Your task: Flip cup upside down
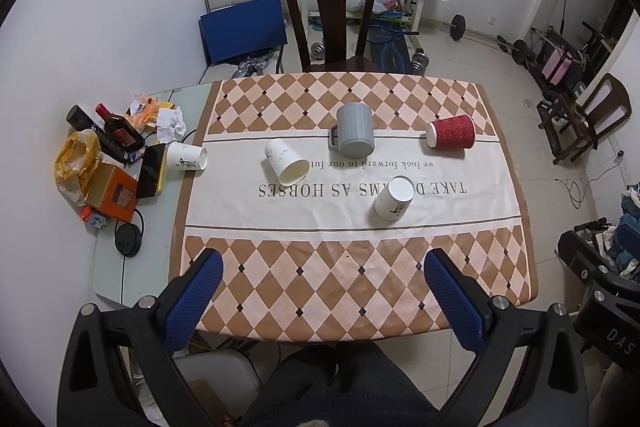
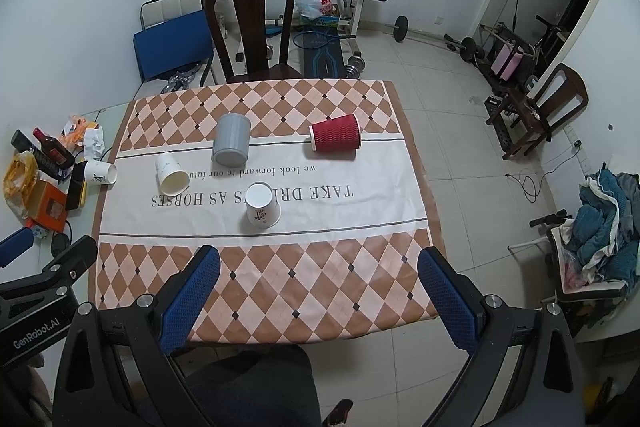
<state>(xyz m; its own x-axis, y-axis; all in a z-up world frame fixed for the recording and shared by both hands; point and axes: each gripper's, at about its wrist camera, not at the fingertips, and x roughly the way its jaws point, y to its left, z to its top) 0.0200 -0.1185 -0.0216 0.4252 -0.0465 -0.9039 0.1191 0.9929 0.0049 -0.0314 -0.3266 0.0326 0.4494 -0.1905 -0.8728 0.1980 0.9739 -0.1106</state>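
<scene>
Cups lie scattered on your tablecloth (image 1: 348,267): the red ripple cup (image 1: 451,133) rests sideways; your left gripper (image 1: 322,277) and right gripper (image 2: 318,273) both gape, holding nothing.

The left tongs (image 1: 324,281) have two black, angular plastic arms with triangular cut-outs, each tipped with a blue pad of fine dotted texture (image 1: 200,291). Round silver screws sit at the joints behind the pads. The right tongs (image 2: 319,277) share this build: black frame, blue textured pads (image 2: 442,291), silver screw heads. In the right wrist view, white lettering reads "GenRobot.AI" on the black body of the left device. Dark trousers (image 1: 340,387) cover the person's lap.
</scene>
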